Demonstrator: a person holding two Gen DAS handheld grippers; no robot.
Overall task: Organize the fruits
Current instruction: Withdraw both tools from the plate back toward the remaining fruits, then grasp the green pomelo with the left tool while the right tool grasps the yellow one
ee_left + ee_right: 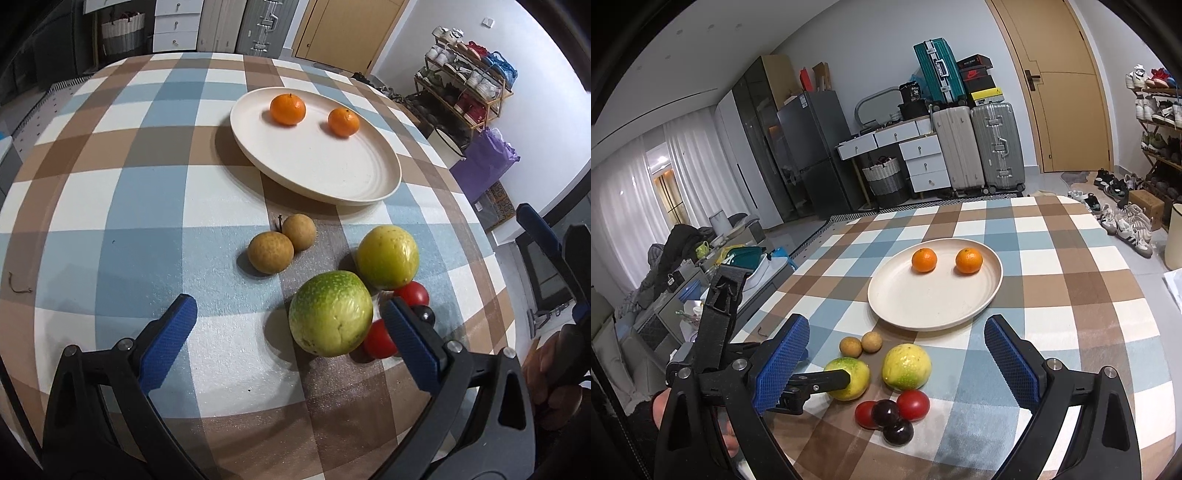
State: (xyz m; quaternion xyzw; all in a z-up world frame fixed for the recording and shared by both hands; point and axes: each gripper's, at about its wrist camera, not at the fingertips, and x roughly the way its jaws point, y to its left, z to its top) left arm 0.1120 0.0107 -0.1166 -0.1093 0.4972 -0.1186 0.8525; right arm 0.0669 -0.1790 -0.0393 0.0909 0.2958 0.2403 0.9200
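We read no fruit labels. Both grippers, left (288, 317) & right (897, 339), gaped empty. Two oranges (924, 260) sat on plate (993, 284); near fruits (330, 313) partly hid tomatoes (412, 293).

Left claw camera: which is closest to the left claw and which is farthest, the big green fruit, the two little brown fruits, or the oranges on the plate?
From the left claw:
1. Big green fruit, just inside its right finger.
2. Two little brown fruits, farther out in the middle, touching each other.
3. Oranges, farthest, on the plate at the back.
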